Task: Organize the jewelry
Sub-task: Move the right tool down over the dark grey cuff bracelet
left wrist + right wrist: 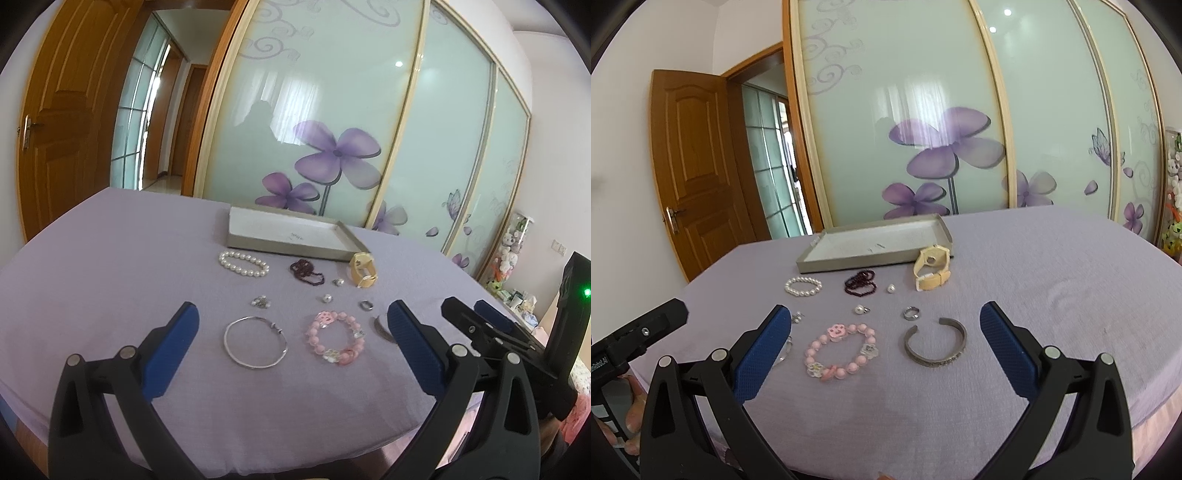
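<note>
Jewelry lies scattered on the lavender bedspread point(1034, 295), in front of an empty grey tray point(827, 254) that sits farther back toward the wardrobe doors point(905, 92). Nearest the grippers: a pink bead bracelet point(840, 350) with clear charm pieces, a thin silver bangle point(255, 347) to its left, an open grey metal cuff point(936, 345) to its right. Mid row: a small ring point(911, 313), two pearl-like studs or earrings point(860, 309), a small sparkly piece point(261, 301) too small to identify. Back row, just before the tray: white pearl bracelet point(243, 263), dark garnet-coloured bead strand point(307, 272), cream watch point(931, 269) touching the tray's front wall. All likely light. Beaded pieces look soft and elastic, liable to sag and roll; pinch across the bead line. Bangle and cuff are stiff, smooth, probably slippery; grip across the band edge, pressing into the cloth. Ring and studs are tiny; easy to flick away. Left gripper point(291, 321) hangs above the bangle and pink bracelet, jaws spread wide, nothing held. Right gripper point(881, 321) likewise wide apart and empty, framing the pink bracelet and the cuff.
</note>
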Tool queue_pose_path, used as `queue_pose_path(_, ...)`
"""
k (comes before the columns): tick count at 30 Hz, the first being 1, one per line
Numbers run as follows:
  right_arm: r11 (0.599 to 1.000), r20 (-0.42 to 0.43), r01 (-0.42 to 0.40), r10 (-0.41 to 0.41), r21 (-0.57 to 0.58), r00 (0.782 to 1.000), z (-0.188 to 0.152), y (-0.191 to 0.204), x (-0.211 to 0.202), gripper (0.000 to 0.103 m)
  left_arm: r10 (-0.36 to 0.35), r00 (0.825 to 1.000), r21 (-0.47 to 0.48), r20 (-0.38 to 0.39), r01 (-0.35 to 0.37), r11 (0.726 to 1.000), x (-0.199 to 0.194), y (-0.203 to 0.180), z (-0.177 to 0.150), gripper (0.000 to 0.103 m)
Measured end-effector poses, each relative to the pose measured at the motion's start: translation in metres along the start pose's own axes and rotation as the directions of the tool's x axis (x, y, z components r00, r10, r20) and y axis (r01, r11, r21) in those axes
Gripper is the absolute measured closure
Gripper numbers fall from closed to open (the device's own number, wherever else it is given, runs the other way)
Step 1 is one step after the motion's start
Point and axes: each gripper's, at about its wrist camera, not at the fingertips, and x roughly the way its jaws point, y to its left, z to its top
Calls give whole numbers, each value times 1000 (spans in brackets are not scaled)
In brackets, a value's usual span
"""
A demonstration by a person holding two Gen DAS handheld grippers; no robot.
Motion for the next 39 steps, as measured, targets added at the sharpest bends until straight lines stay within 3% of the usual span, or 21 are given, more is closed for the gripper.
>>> queue_pose_path(6, 999, -146, 37, -36, 0, 989, -8, -13, 33, 1, 57, 992, -26, -116, -60, 998, 24, 14, -5, 2)
queue_pose_path(11, 994, -268, 108, -107, -9, 958, -16, -23, 64, 1, 54, 975, -75, -217, -71, 995, 46, 30, -14, 2)
queue_pose_path(18, 987, -367, 160, -157, -24, 917, -21, -36, 92, 1, 75, 960, -56, -270, -93, 994, 65, 41, -20, 2)
queue_pose_path(24, 982, -418, 176, -186, -63, 889, -25, -34, 109, 7, 95, 949, -51, -301, -116, 992, 75, 46, -22, 2)
queue_pose_path(28, 979, -426, 186, -204, -83, 881, -24, -31, 113, 8, 98, 945, -53, -312, -120, 991, 78, 48, -22, 2)
queue_pose_path(39, 982, -441, 165, -190, -95, 877, -17, -28, 122, 21, 115, 935, -18, -336, -128, 992, 85, 45, -21, 2)
